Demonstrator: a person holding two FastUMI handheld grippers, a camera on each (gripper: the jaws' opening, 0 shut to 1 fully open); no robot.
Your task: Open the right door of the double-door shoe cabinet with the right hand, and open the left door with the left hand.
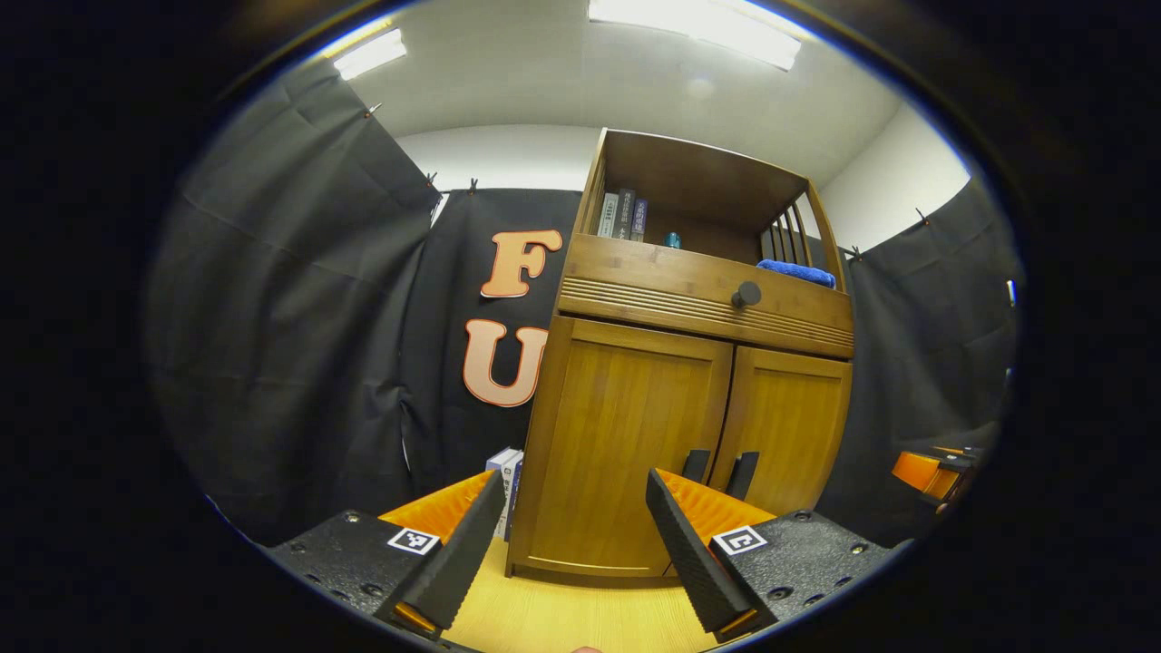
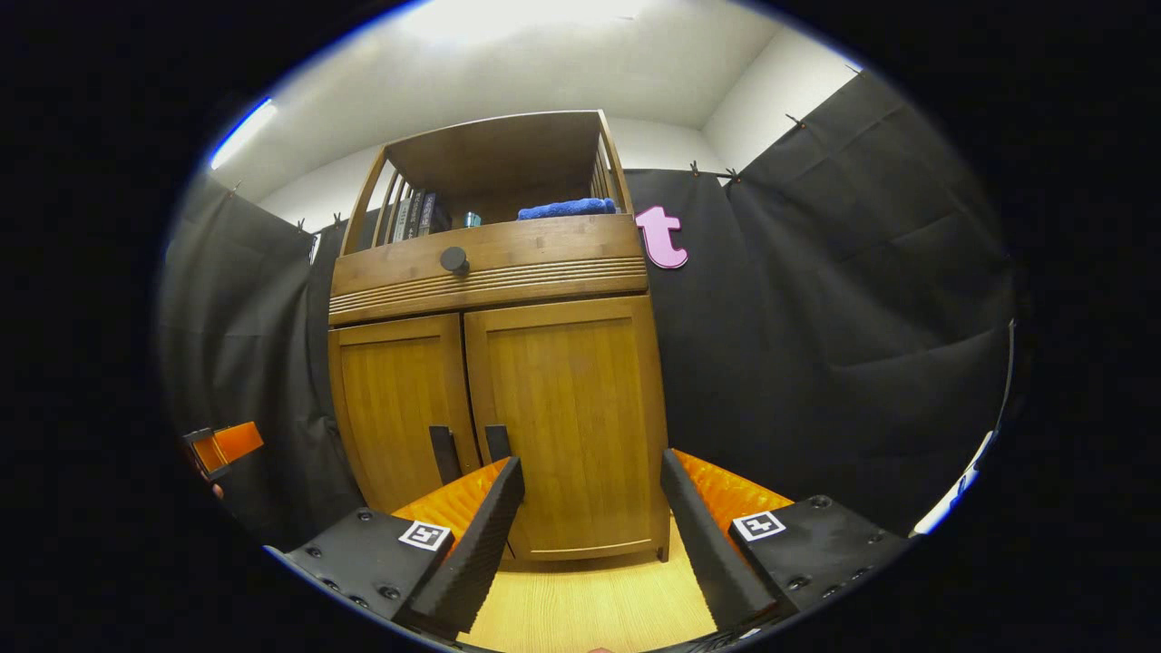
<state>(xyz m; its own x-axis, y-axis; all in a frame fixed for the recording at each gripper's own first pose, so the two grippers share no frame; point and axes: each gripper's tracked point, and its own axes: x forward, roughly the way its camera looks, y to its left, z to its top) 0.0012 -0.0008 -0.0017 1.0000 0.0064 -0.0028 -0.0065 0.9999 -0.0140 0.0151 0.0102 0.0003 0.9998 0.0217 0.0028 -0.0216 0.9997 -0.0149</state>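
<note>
A wooden shoe cabinet stands ahead with both doors closed. In the left gripper view its left door [image 1: 626, 435] and right door [image 1: 787, 426] meet at two dark handles [image 1: 721, 472]. My left gripper [image 1: 576, 535] is open, low in front of the left door and short of it. In the right gripper view the right door [image 2: 571, 417] and left door [image 2: 395, 408] are closed, with their handles [image 2: 470, 451] low at the seam. My right gripper [image 2: 590, 531] is open before the right door, holding nothing. The other gripper [image 2: 222, 446] shows at the far left.
Above the doors runs a drawer with a round dark knob [image 1: 746, 294]. The open shelf on top holds books [image 1: 624, 216], a small can and a folded blue cloth [image 2: 567, 209]. A box [image 1: 506, 472] stands left of the cabinet. Black cloth walls surround it; the floor [image 2: 580, 603] is light wood.
</note>
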